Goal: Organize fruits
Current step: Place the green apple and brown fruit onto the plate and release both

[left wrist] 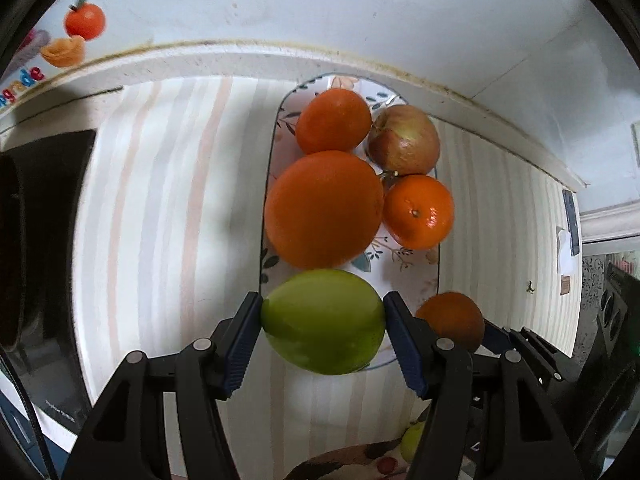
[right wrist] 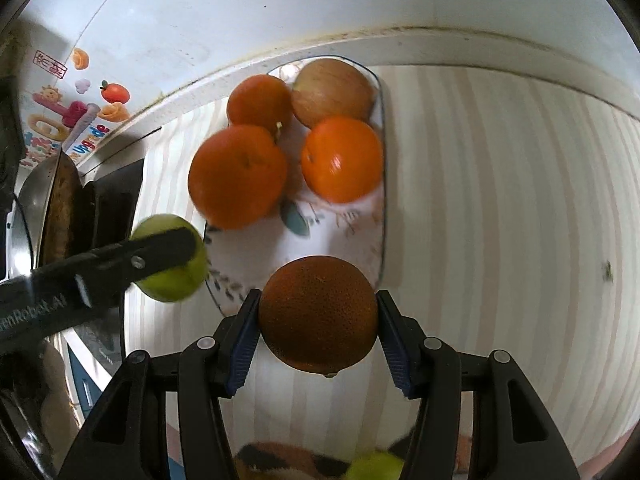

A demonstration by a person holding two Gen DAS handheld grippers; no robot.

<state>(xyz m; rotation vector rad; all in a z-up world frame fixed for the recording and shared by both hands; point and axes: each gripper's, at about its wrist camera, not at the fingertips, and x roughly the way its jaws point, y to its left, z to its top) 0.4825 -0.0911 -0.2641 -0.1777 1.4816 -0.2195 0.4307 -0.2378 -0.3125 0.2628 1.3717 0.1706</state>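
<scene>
My left gripper (left wrist: 324,304) is shut on a green apple (left wrist: 324,324), its blue pads pressing on both sides, just above the near end of a floral oval plate (left wrist: 400,276). On the plate lie a large orange (left wrist: 324,208), a second orange (left wrist: 334,120), a mandarin (left wrist: 418,212) and a reddish apple (left wrist: 404,140). My right gripper (right wrist: 318,300) is shut on a dark orange (right wrist: 318,314) over the plate's near edge (right wrist: 340,236). In the right wrist view, the left gripper's finger (right wrist: 160,248) crosses the green apple (right wrist: 172,258) at the left.
A striped cloth (left wrist: 168,208) covers the counter, which ends at a white wall (left wrist: 320,8) with fruit stickers (left wrist: 84,20). A dark pan and stove (right wrist: 68,208) sit at the left. Another green fruit (left wrist: 412,442) lies on a patterned cloth at the near edge.
</scene>
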